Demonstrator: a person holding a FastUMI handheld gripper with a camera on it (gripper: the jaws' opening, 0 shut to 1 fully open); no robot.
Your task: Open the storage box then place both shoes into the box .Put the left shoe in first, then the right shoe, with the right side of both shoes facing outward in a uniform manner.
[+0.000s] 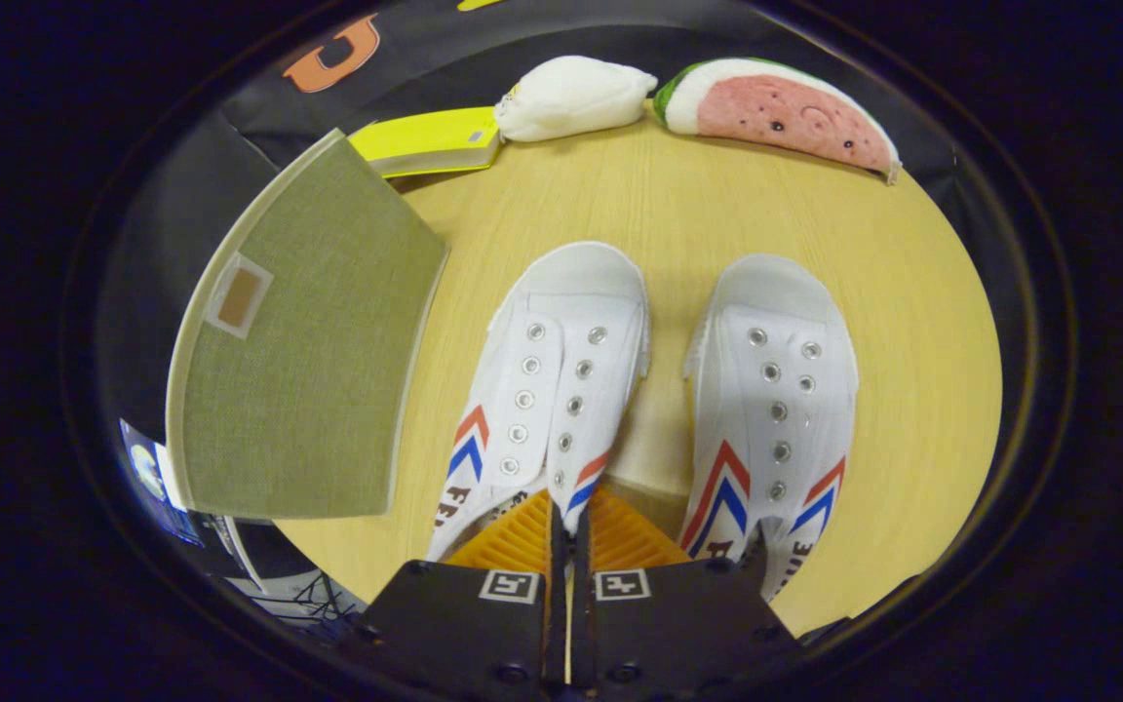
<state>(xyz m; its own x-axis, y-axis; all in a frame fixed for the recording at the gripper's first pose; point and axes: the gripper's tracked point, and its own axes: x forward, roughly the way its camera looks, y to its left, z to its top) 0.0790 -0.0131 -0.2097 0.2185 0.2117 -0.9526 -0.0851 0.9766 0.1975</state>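
Two white canvas sneakers with red and blue chevrons lie side by side on the wooden table [912,322], toes pointing away from me. The left shoe [547,380] is just ahead of my fingers. My gripper [567,522] is shut on the inner side of its collar, and the thin canvas edge runs down between the two pads. The right shoe [776,390] lies apart, to the right of the fingers. The storage box [298,370], olive-green fabric with a pale rim and a small tan tab, stands to the left of the left shoe. Only its flat green face shows.
At the table's far edge lie a yellow book-like pack [430,141], a white plush [571,96] and a watermelon-slice plush [781,109]. Bare wood stretches between the shoes' toes and these things, and to the right of the right shoe.
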